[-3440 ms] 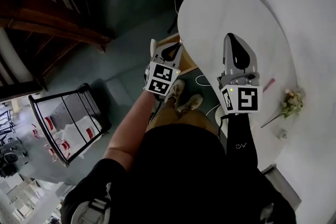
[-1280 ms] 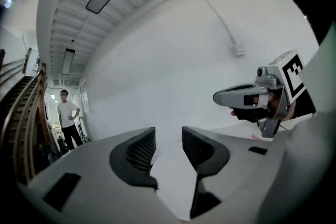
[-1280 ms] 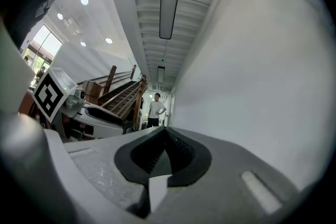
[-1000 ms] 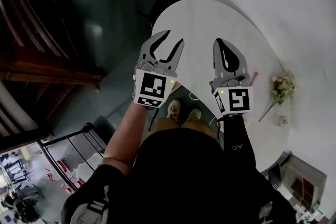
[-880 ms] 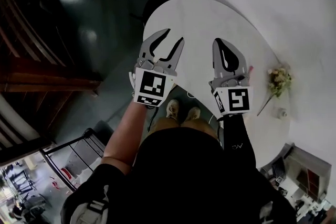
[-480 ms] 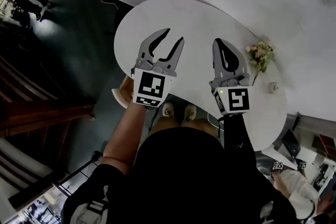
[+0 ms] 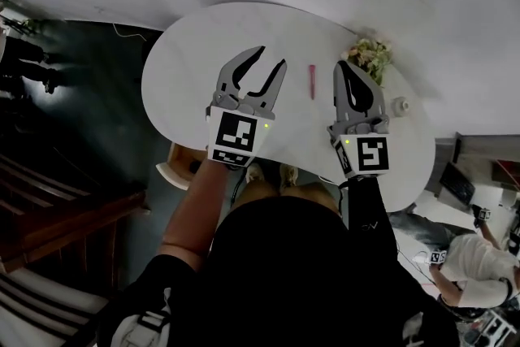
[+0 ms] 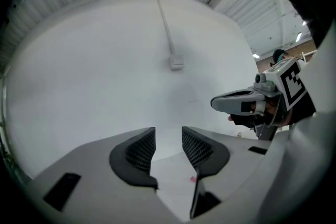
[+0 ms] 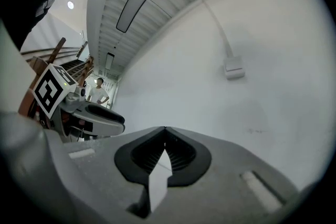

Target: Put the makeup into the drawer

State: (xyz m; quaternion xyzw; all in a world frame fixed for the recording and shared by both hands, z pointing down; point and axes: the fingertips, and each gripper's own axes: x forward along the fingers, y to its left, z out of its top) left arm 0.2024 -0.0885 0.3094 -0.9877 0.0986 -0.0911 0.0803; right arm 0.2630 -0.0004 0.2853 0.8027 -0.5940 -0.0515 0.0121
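Jaws stand wide apart on the left gripper (image 8: 168, 136), its dark ribbed faces looking at each other across a clear gap with nothing between them, just plain white surface showing through. Over on the right gripper (image 9: 165, 130) the tips are pressed together and it grips nothing; only a sliver of white shows in the hollow behind them. From the head view both grippers hover side by side above the near part of the white rounded table (image 7: 187, 69), pointing out across it, and neither touches a thing. And there's the makeup, a slim pink stick (image 7: 312, 81), lying flat on the tabletop between the two grippers, nearer the right one and apart from both. Beyond it, by the far edge, sits a small bunch of pale dried flowers (image 7: 370, 54), with a small white round object (image 7: 398, 106) near it on the right. Off at the lower right stands a person in a white top (image 7: 475, 256)
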